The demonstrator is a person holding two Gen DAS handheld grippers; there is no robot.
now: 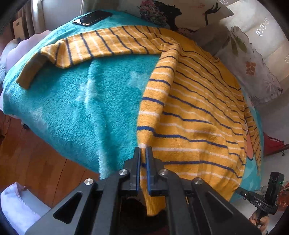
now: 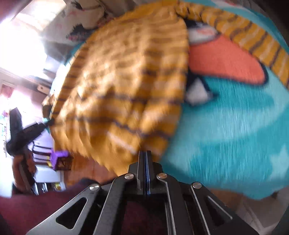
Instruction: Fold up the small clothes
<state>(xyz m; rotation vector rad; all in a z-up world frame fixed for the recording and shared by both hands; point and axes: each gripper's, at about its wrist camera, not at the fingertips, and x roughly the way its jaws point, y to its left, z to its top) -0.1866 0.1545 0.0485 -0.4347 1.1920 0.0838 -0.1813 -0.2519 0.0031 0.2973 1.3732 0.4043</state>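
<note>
A small yellow sweater (image 1: 198,115) with navy and white stripes lies on a teal fleece blanket (image 1: 86,101). One sleeve (image 1: 94,45) stretches out to the far left. My left gripper (image 1: 143,150) is shut on the sweater's lower left edge, with fabric hanging between the fingers. In the blurred right wrist view the sweater (image 2: 122,90) fills the middle and its other sleeve (image 2: 252,41) runs along the top right. My right gripper (image 2: 146,153) is shut with nothing visible in it, at the sweater's near hem. It also shows in the left wrist view (image 1: 260,200) at the lower right.
A black phone (image 1: 92,17) lies at the blanket's far edge. A printed cushion (image 1: 180,12) and flowered cloth (image 1: 252,59) sit behind. Wooden floor (image 1: 36,162) lies below the blanket's left edge. The blanket has an orange and white pattern (image 2: 222,59).
</note>
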